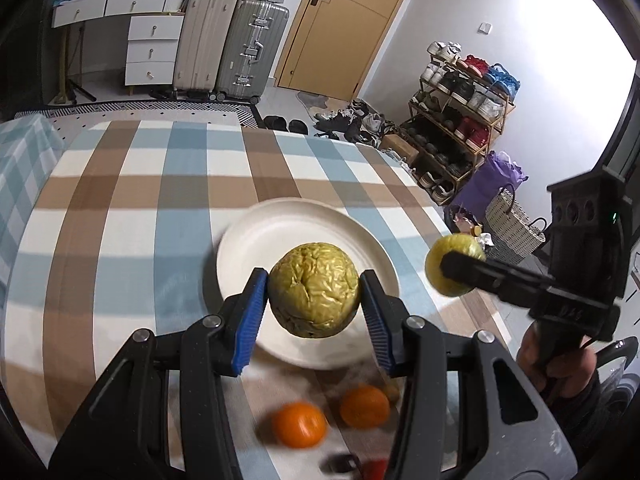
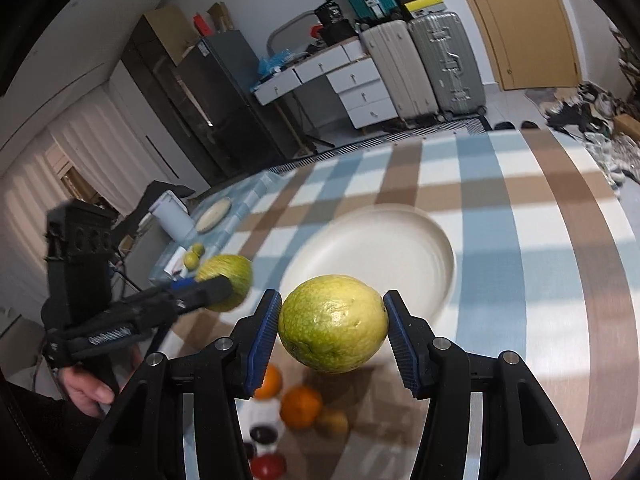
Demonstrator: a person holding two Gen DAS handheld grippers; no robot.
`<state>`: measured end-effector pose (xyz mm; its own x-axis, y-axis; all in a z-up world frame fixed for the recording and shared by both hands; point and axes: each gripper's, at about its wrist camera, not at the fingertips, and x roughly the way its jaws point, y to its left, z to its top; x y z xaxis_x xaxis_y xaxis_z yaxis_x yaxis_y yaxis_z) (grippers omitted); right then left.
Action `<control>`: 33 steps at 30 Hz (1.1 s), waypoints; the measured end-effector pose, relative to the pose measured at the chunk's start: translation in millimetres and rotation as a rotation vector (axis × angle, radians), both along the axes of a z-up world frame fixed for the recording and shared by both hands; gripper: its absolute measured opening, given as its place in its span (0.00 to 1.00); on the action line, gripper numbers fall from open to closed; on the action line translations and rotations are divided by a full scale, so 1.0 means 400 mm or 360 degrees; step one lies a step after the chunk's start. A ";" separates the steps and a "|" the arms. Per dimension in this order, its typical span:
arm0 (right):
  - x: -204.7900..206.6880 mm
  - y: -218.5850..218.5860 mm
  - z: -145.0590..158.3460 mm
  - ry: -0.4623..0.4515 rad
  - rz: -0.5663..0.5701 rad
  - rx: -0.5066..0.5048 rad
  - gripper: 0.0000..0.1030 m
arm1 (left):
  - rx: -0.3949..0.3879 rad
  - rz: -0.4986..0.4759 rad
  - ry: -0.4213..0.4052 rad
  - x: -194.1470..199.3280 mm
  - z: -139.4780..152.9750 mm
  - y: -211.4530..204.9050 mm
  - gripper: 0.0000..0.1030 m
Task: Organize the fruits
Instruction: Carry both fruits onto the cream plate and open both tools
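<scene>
plate (image 1: 248, 240) on counter (image 1: 120, 220), centre | two oranges (image 1: 299, 424) on counter nearer than plate | wrinkled fruit (image 1: 314, 295) held above plate's near rim | lemon (image 2: 334, 323) above counter, right of wrinkled fruit

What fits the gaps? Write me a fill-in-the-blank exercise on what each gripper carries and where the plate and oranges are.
1. The left gripper is shut on a wrinkled ____ fruit.
2. The right gripper is shut on a smooth-skinned ____ fruit.
3. The white plate on the checked cloth holds ____ fruit.
4. The loose fruits on the cloth below the grippers include ____ oranges.

Missing words: yellow-green; yellow-green; no; two
</scene>
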<state>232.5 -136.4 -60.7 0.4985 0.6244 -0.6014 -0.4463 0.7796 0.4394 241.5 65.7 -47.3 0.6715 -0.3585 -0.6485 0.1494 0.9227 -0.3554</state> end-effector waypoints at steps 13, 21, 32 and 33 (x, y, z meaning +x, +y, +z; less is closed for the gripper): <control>0.279 0.068 -0.047 0.0130 0.0043 0.0033 0.52 | 0.0046 -0.0031 0.0136 0.276 -0.107 0.009 0.43; 0.371 0.099 -0.148 0.0299 0.0023 -0.0004 0.52 | 0.0085 -0.0088 0.0181 0.334 -0.169 -0.009 0.43; 0.404 0.111 -0.194 0.0399 -0.0038 -0.0017 0.53 | 0.0077 -0.0062 0.0211 0.360 -0.212 -0.018 0.43; 0.405 0.112 -0.195 0.0403 -0.0046 -0.0014 0.53 | 0.0076 -0.0063 0.0208 0.357 -0.208 -0.017 0.43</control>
